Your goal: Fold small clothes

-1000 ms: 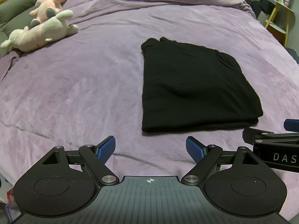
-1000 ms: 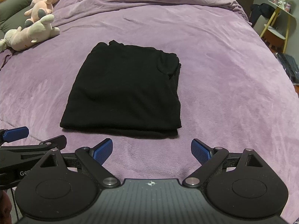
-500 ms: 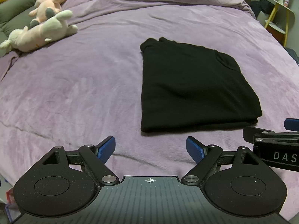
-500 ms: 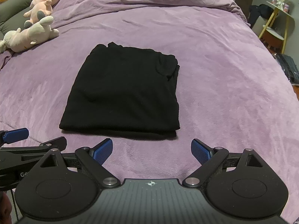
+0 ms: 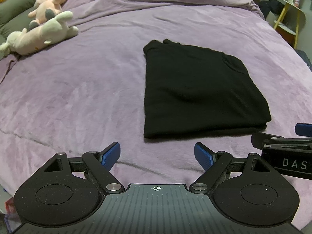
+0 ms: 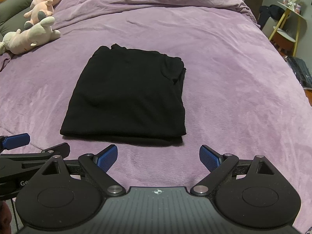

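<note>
A black garment [image 5: 197, 91] lies folded into a flat rectangle on the purple bedspread [image 5: 78, 89]; it also shows in the right wrist view [image 6: 128, 97]. My left gripper [image 5: 157, 156] is open and empty, hovering near the bed's front edge, short of the garment's near left corner. My right gripper [image 6: 158, 157] is open and empty, just short of the garment's near edge. Each gripper shows at the side of the other's view. Neither touches the cloth.
Plush toys [image 5: 41, 33] lie at the far left of the bed by a grey pillow [image 5: 17, 11]. A yellow side table [image 6: 288, 21] with small items stands off the bed's right side. Dark items [image 6: 300, 72] lie on the floor at right.
Both grippers have drawn back very slightly from the garment. The garment has not moved and both grippers stay open.
</note>
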The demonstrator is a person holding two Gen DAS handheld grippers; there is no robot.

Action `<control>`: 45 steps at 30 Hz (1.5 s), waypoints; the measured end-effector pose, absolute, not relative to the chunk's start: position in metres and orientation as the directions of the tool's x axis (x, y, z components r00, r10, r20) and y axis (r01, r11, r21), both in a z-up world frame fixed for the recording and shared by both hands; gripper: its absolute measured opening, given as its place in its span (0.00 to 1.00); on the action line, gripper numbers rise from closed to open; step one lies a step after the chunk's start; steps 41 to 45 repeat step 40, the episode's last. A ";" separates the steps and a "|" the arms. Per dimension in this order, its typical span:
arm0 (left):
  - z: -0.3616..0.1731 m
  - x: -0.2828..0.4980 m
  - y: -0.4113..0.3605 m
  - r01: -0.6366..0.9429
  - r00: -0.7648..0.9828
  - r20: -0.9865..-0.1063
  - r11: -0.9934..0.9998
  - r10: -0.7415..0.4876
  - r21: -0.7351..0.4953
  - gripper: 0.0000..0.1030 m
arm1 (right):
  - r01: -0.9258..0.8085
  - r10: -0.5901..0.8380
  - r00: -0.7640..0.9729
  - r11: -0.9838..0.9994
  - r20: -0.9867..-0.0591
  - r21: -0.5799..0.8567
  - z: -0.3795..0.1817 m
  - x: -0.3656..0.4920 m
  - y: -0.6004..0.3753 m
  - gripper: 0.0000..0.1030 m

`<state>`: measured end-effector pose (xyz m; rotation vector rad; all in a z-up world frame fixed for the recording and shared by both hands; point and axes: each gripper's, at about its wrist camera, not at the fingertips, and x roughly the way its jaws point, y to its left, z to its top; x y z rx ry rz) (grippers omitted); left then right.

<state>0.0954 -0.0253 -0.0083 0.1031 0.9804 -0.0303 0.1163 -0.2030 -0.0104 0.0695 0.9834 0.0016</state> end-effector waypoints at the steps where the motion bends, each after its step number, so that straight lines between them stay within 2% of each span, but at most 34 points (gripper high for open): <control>1: -0.008 0.096 -0.025 0.074 0.557 -0.830 0.995 0.021 0.074 0.85 | 0.030 0.033 0.555 0.998 -0.831 0.060 -0.010 0.116 -0.203 0.89; 45: -0.007 0.096 -0.030 0.109 0.582 -0.811 0.982 0.065 0.157 0.87 | 0.044 0.009 0.562 0.998 -0.827 0.041 -0.004 0.117 -0.205 0.90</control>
